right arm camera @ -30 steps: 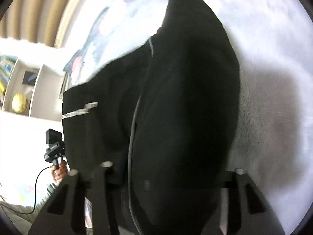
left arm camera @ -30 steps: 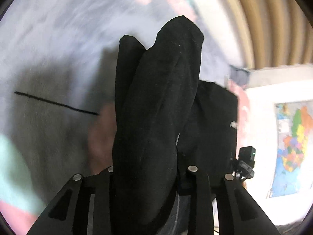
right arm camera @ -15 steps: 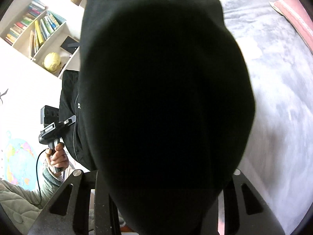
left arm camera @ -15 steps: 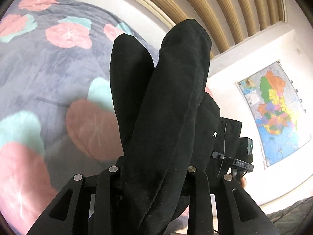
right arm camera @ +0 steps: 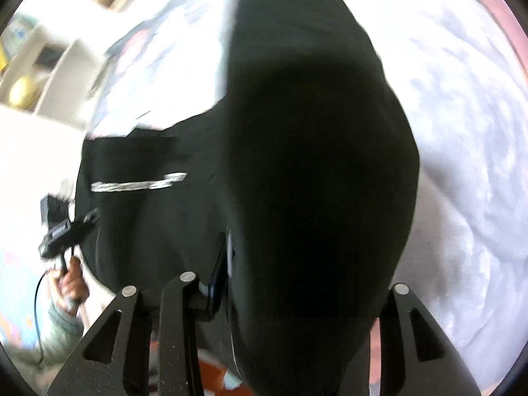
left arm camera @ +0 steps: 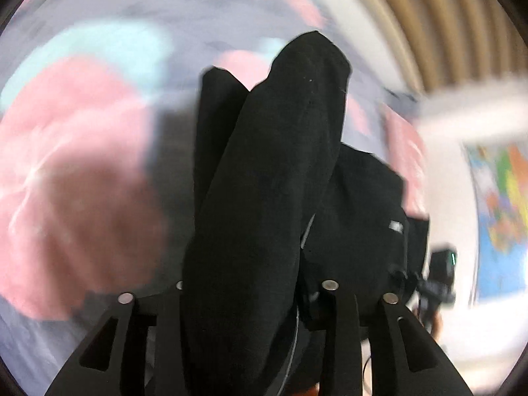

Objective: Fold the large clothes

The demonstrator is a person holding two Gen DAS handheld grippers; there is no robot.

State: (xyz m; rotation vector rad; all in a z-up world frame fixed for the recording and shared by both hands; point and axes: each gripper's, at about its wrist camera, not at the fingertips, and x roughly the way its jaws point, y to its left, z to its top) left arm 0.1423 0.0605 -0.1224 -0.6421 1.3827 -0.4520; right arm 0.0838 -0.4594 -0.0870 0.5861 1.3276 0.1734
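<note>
A large black garment (left arm camera: 264, 198) hangs between both grippers above a bed. My left gripper (left arm camera: 254, 297) is shut on a bunched fold of it that stands up between the fingers. My right gripper (right arm camera: 280, 297) is shut on another thick fold of the black garment (right arm camera: 313, 165), which fills most of that view. The rest of the cloth, with a white logo strip (right arm camera: 138, 183), stretches across to the other gripper, seen in the person's hand (right arm camera: 71, 277). The right gripper also shows small in the left wrist view (left arm camera: 439, 280).
A grey bedspread with pink and mint flowers (left arm camera: 72, 151) lies below. A pale fluffy blanket (right arm camera: 462, 165) shows on the right. A wall map (left arm camera: 505, 214), beige curtains (left arm camera: 445, 16) and a white bookshelf (right arm camera: 39, 76) stand around the bed.
Both grippers have swung back down toward the bed with the garment still held; the views have tilted from the wall and shelf to the bedspread, and the frames are motion-blurred.
</note>
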